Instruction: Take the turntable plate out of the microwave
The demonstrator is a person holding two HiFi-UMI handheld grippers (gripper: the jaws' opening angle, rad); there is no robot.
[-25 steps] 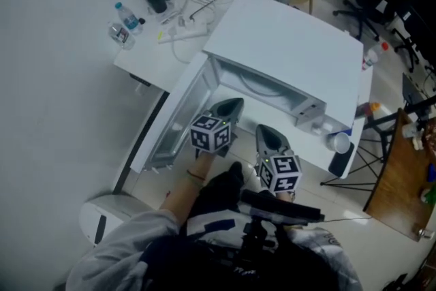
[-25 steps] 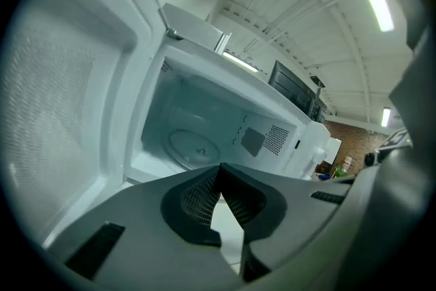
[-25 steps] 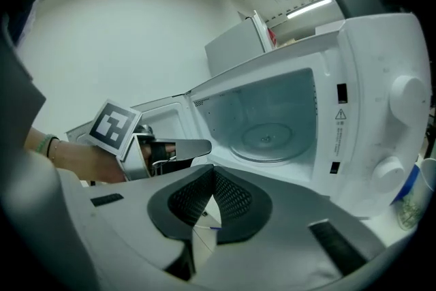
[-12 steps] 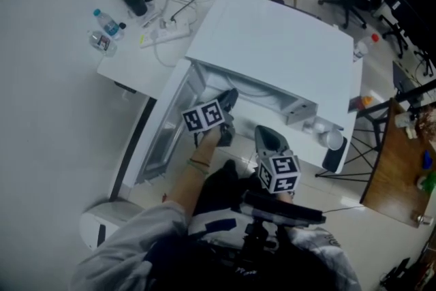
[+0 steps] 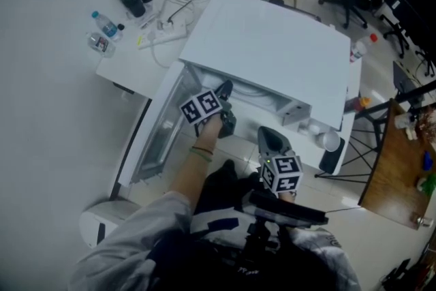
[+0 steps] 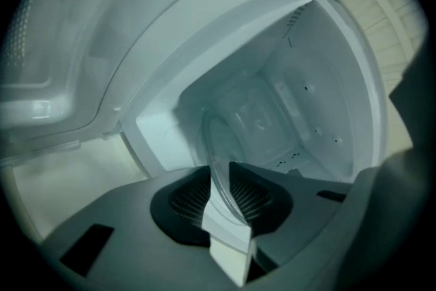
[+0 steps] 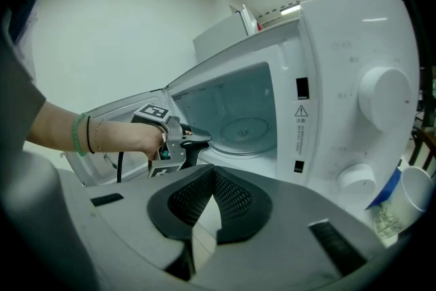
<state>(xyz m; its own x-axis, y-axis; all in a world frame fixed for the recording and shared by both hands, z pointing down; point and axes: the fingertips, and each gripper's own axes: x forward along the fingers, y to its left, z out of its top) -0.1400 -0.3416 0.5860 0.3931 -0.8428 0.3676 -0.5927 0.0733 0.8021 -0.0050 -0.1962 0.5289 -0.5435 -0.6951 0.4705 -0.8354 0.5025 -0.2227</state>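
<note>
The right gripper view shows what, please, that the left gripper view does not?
Only the right gripper view: the control knobs on the microwave, a hand holding the left gripper, and the shut, empty right gripper. Only the left gripper view: that gripper's jaws closing with the turntable plate between them. Both: the plate lying inside the microwave.

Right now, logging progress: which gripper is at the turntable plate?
The left gripper: its closing jaws straddle the rim of the turntable plate inside the microwave. The right gripper is shut, empty, outside.
</note>
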